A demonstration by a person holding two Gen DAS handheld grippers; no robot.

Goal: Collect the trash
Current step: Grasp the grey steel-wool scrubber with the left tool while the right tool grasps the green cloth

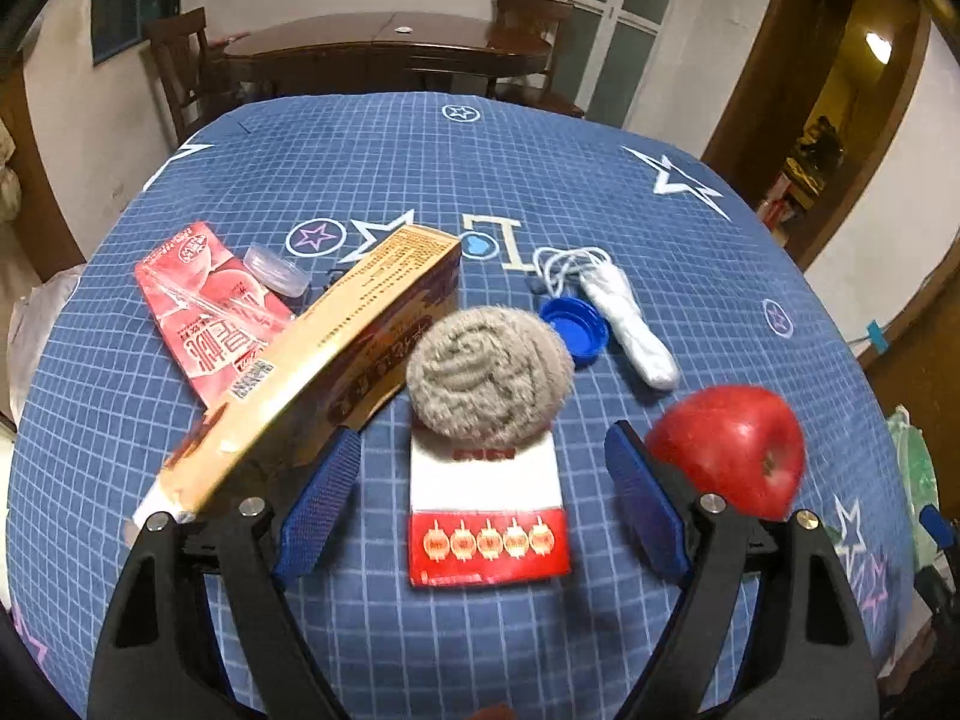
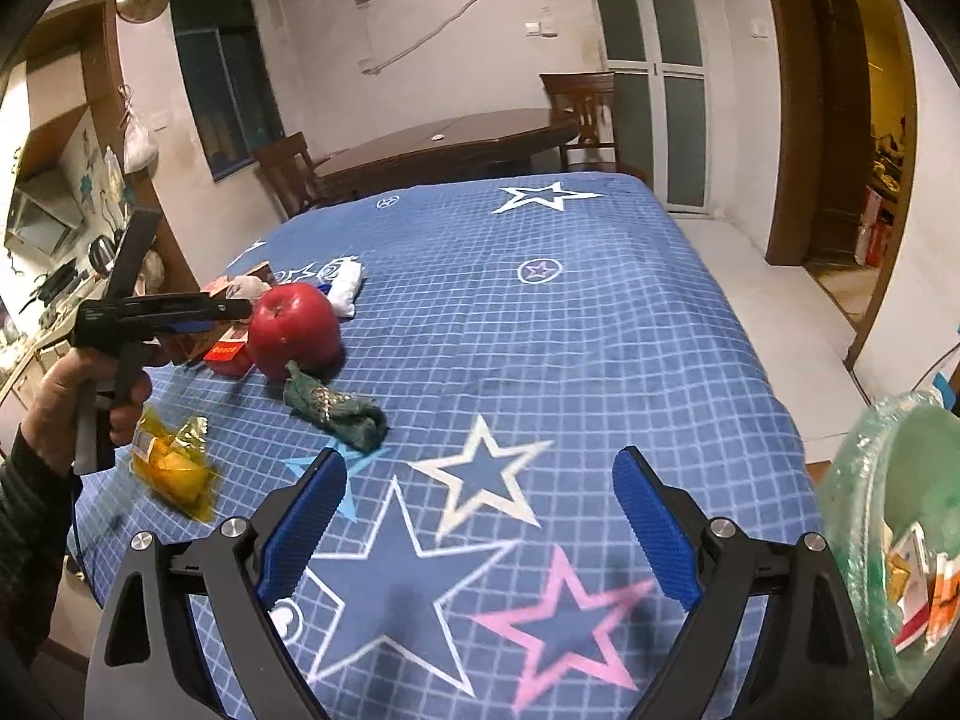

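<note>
Red-and-white packet [image 1: 487, 510] flat on the blue star-patterned cloth [image 1: 420, 168], directly between the spread fingers of the left gripper [image 1: 483, 504], untouched by either pad. Grey woolly coil [image 1: 489, 375] resting on its far end. Long yellow carton [image 1: 336, 348] lying aslant to the left, close to the left finger; red pouch [image 1: 204, 312] and clear lid [image 1: 277, 269] beyond. Red apple [image 1: 729, 447] just behind the right finger. Blue cap [image 1: 575, 329] and white wrapped bundle [image 1: 630, 324] farther back.

Right gripper [image 2: 480, 531] also wide apart, empty, over bare cloth. Green crumpled wrapper [image 2: 336, 414] and yellow wrapper [image 2: 174, 465] ahead to the left. Green-lined bin [image 2: 900, 516] off the table's right edge, scraps inside.
</note>
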